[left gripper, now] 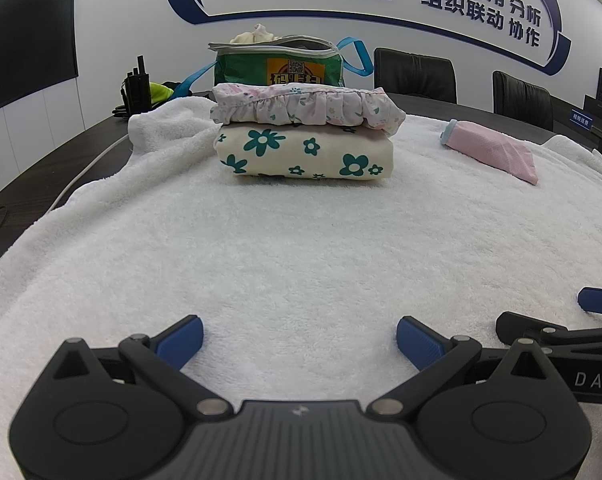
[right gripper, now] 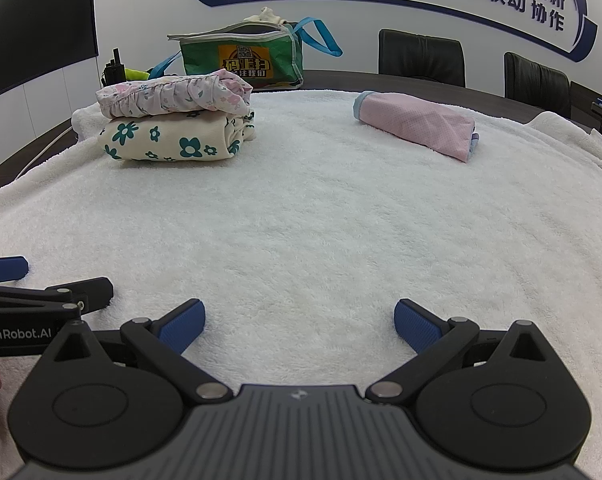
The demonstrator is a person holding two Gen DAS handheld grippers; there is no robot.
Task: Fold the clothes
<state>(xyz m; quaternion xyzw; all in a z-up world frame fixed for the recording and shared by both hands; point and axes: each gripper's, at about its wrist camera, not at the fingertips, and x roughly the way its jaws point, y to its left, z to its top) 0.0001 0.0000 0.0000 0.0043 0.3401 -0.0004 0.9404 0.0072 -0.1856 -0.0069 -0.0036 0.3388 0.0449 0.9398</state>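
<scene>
Two folded garments are stacked at the far side of the white towel: a cream piece with teal flowers below, a pink floral ruffled piece on top. A folded pink mesh garment lies apart to the right. My left gripper is open near the towel's front edge, nothing between its fingers. My right gripper is open beside it, also holding nothing. Each gripper's blue fingertip shows at the edge of the other's view.
A green zip bag with blue straps and cloth inside stands behind the stack. Black radios and a yellow-green item sit at the far left on the dark table. Black chairs line the far side.
</scene>
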